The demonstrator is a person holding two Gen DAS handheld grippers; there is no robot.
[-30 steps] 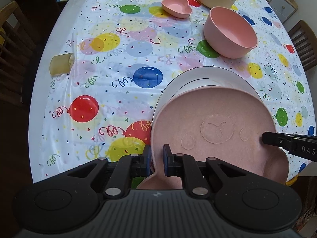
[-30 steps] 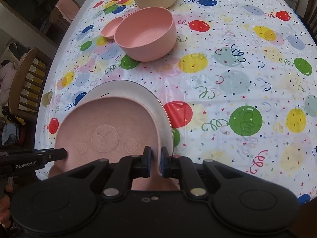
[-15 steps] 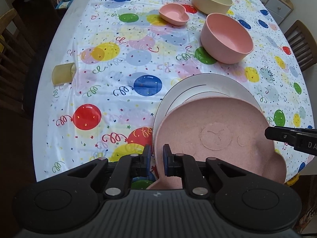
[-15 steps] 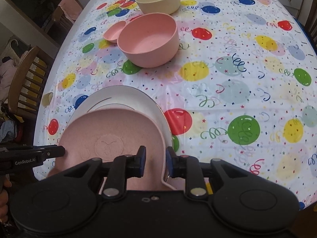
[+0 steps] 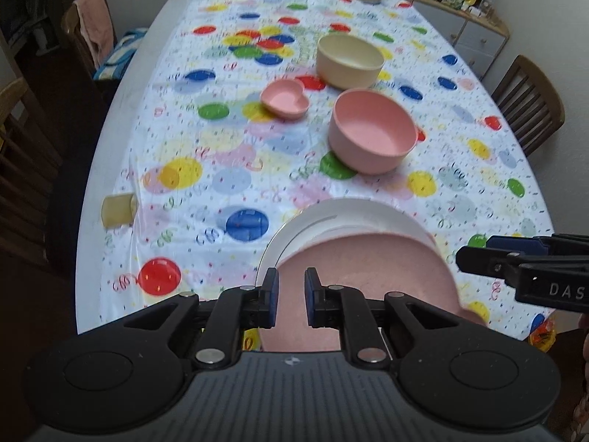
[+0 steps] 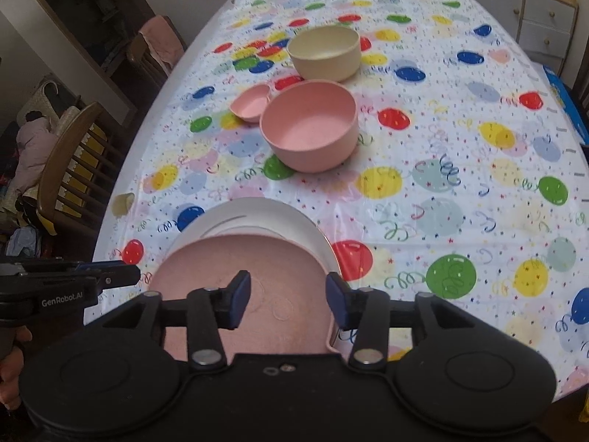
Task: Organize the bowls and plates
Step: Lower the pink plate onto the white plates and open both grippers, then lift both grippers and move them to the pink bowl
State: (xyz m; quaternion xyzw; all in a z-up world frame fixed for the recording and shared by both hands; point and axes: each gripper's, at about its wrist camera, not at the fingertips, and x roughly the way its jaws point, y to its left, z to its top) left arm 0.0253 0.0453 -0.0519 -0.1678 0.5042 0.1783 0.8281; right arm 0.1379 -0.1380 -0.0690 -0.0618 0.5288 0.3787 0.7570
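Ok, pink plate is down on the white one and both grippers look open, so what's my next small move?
Probably reach the right gripper forward to the pink bowl: the pink plate already rests on the white plate, both jaws stand open and empty, and that bowl is the nearest loose piece.

Text "GenRobot.AI", white, on body of left gripper (image 6: 121, 275), seen from right wrist view | Text "DAS", white, cut off at frame edge, on body of right gripper (image 5: 475, 254), seen from left wrist view | No other legible text.
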